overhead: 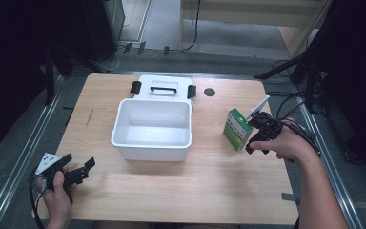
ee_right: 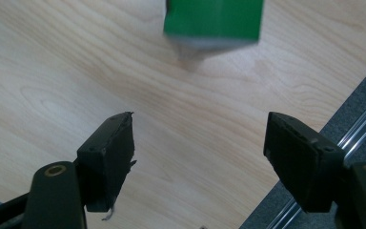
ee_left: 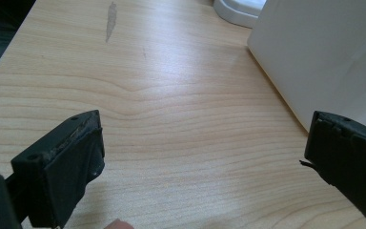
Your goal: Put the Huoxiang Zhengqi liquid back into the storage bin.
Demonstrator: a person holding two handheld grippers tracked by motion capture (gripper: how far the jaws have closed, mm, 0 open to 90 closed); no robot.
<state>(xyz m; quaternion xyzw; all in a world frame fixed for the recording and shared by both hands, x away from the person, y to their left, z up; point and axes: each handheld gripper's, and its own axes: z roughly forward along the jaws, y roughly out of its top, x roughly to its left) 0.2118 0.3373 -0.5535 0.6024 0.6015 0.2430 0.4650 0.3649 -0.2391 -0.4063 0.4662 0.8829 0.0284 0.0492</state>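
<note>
Box [overhead: 238, 129]: stood upright, just left of right claw [overhead: 254, 135].
Right claw: wide, nothing held.
Left claw [overhead: 79, 170]: wide, idle, far from box.

High view looked down over the whole table [overhead: 219, 181]; both gripper views sat close above the wood (right's green box [ee_right: 213, 19] showed center-right overhead).

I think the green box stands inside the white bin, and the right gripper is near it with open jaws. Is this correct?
Not quite. The green box stands on the table, to the right of the white bin, not inside it; the high view shows this. The right gripper is indeed near it, jaws open with nothing between them.
</note>
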